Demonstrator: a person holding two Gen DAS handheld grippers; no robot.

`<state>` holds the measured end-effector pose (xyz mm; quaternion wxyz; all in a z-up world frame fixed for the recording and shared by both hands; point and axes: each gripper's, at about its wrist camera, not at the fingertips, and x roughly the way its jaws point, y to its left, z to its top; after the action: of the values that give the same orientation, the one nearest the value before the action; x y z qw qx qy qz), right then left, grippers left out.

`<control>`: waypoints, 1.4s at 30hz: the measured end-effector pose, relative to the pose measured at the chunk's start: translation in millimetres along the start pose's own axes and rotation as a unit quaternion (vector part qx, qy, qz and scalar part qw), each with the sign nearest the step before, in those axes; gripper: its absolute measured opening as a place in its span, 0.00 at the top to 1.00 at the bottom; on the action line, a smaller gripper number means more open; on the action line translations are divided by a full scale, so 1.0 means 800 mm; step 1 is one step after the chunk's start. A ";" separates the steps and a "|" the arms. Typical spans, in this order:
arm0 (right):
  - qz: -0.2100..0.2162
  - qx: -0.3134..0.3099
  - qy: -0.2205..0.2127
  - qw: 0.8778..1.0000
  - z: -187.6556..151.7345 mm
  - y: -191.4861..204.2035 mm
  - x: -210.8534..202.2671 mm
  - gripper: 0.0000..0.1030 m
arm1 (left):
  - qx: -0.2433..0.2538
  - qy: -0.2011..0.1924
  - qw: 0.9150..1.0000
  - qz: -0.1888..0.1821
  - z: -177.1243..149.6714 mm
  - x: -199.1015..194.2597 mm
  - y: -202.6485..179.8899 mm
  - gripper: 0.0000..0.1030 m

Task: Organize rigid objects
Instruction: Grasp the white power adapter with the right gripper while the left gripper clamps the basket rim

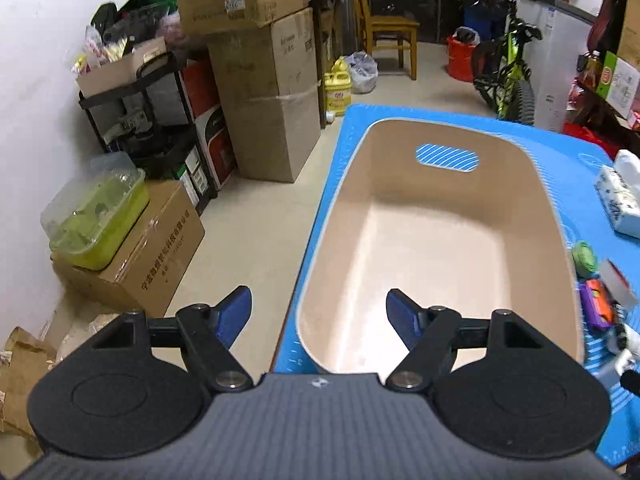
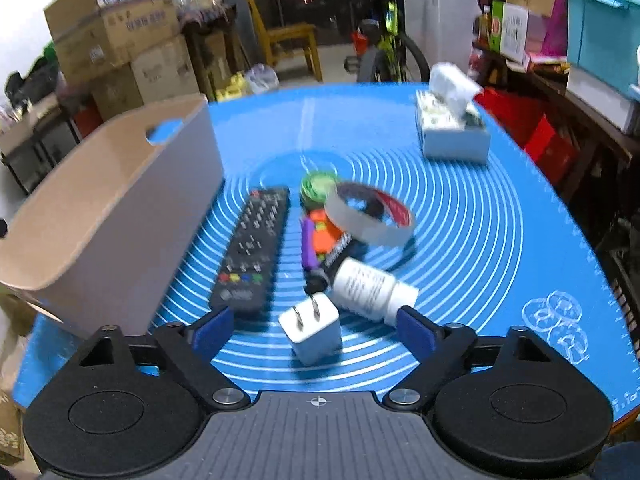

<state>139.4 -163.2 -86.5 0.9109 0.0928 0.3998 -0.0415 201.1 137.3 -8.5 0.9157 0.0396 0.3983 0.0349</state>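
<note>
Two tools hover over the blue counter (image 2: 480, 240), both gaping with nothing held. The left tool (image 1: 319, 312) hangs over the near rim of the beige bin (image 1: 432, 248), which is bare inside. The right tool (image 2: 314, 330) has the white plug adapter (image 2: 312, 334) between its spread fingers, untouched. Beside the bin lies the black remote (image 2: 252, 252); further from it are a white bottle (image 2: 368, 286), a toy figure (image 2: 320, 228) and a tape roll (image 2: 370, 216).
</note>
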 end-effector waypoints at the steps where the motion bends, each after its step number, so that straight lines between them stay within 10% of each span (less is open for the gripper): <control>1: -0.002 0.000 0.006 1.000 -0.002 0.000 0.008 0.16 | -0.004 0.007 1.000 0.001 0.000 0.008 0.004 0.27; 14: -0.031 -0.054 0.023 0.998 -0.008 0.027 0.056 0.33 | -0.070 0.059 0.996 -0.020 -0.006 0.056 0.045 0.37; 21: -0.035 -0.043 0.026 0.998 -0.001 0.035 0.066 0.36 | -0.022 0.076 0.997 -0.021 -0.003 0.063 0.034 0.38; 35: -0.025 -0.067 0.020 0.997 -0.008 0.023 0.063 0.56 | -0.012 0.106 0.993 -0.052 0.001 0.091 0.026 0.89; 42: -0.016 -0.072 0.019 0.997 -0.009 0.024 0.050 0.56 | -0.026 0.105 0.992 -0.064 -0.005 0.097 0.027 0.93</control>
<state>164.0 -143.2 -118.3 0.9069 0.0216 0.4200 -0.0254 249.9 166.7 -65.3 0.8700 -0.0133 0.4927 -0.0097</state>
